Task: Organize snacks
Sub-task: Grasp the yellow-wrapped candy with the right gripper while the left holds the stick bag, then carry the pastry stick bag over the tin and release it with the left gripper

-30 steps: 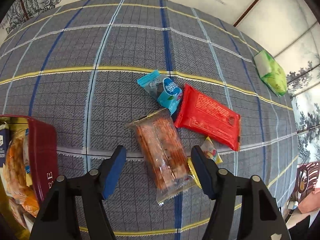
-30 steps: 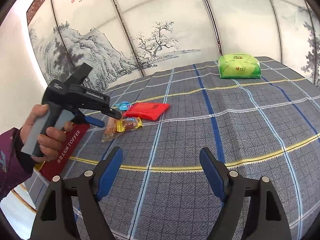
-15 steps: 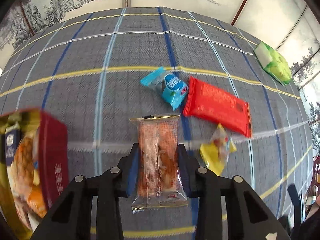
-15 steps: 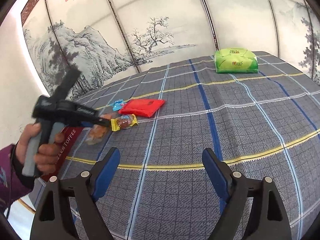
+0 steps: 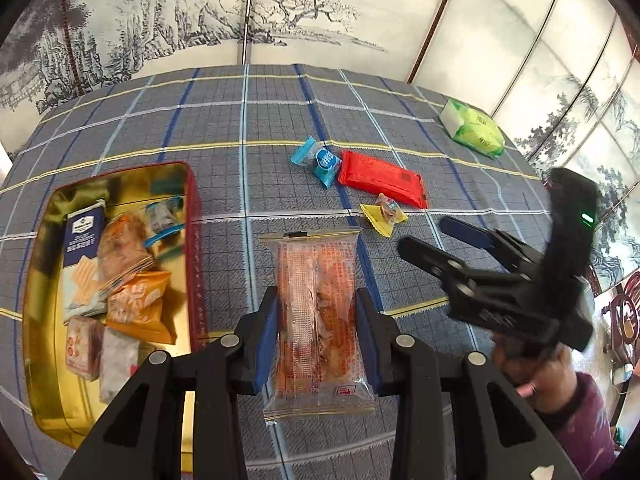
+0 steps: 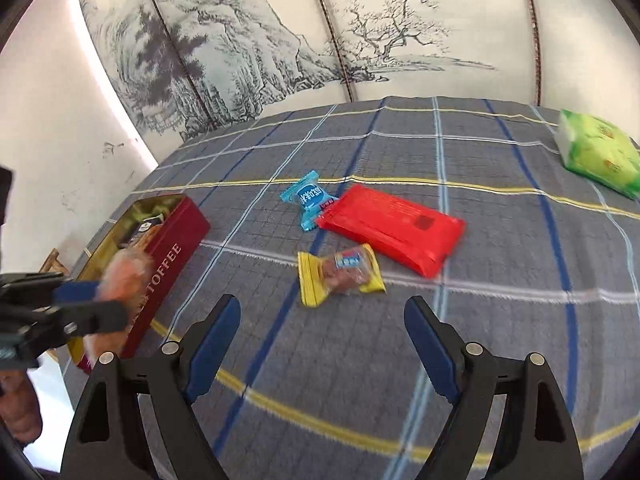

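A clear-wrapped orange pastry packet [image 5: 316,316] stands lengthwise, lifted just right of the open red toffee tin [image 5: 192,240], which holds several snacks. Farther from the tin lie a yellow candy [image 6: 340,274], a red packet [image 6: 392,226] and a blue candy [image 6: 308,196].

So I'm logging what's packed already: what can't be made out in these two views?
- Red toffee tin, left wrist view: the packets at its lower end are cut off by the left gripper; the brands are too small to read.
- Clear-wrapped orange snack, right wrist view: motion blur smears it.
- Right gripper, left wrist view: blurred, jaws open.
- Green pack, right wrist view: clipped by the frame edge.
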### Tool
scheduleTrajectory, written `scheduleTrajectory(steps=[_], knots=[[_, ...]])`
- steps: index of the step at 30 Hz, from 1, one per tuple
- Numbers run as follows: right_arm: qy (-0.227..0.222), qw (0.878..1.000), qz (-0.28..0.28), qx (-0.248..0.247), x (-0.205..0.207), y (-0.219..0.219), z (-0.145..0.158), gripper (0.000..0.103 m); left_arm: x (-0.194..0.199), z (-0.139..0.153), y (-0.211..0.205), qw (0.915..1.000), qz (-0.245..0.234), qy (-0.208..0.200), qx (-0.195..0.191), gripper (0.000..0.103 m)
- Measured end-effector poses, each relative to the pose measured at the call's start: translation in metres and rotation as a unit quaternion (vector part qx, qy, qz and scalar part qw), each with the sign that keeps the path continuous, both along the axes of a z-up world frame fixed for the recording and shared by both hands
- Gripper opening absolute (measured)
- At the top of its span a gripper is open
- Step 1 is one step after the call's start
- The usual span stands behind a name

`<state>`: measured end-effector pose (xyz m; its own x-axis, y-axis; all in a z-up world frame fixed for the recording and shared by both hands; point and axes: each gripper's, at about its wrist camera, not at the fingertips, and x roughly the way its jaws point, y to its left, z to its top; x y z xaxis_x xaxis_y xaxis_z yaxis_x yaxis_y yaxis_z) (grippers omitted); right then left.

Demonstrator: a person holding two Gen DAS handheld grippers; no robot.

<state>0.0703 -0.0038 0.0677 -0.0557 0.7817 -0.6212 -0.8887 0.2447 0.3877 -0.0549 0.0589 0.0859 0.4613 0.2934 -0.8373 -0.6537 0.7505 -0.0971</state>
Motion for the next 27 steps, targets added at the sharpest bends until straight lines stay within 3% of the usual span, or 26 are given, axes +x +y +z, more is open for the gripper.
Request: scheduleTrajectory(steps=[10, 12, 13, 15, 17, 20, 27], knots=[[-0.009, 0.999, 0.002, -0.038, 0.001, 0.053, -0.011, 0.081, -0.025, 0.012, 0.006, 0.9999, -0.002, -0.014, -0.007, 0.033], [-0.023, 0.998, -0.003, -0.052, -0.002, 0.061, -0.016, 0.073, -0.028, 0.012, 0.008, 0.9999, 0.0, -0.015, -0.008, 0.033], [-0.03, 0.998, -0.005, -0.05, -0.003, 0.061, -0.016, 0.059, -0.03, 0.012, 0.01, 0.9999, 0.003, -0.015, -0.008, 0.033], [-0.033, 0.998, -0.002, -0.054, -0.004, 0.064, -0.016, 0.053, -0.032, 0.012, 0.012, 0.9998, 0.006, -0.016, -0.009, 0.033], [-0.043, 0.997, 0.002, -0.057, -0.006, 0.063, -0.015, 0.043, -0.034, 0.012, 0.013, 0.9998, 0.012, -0.016, -0.002, 0.033], [-0.035, 0.998, 0.002, -0.044, -0.01, 0.046, -0.013, 0.038, -0.041, 0.016, 0.013, 0.9997, 0.017, -0.02, 0.002, 0.033], [-0.023, 0.999, -0.024, -0.021, -0.028, -0.009, -0.009, 0.037, -0.069, 0.033, 0.012, 0.9988, 0.033, -0.028, 0.022, 0.033]])
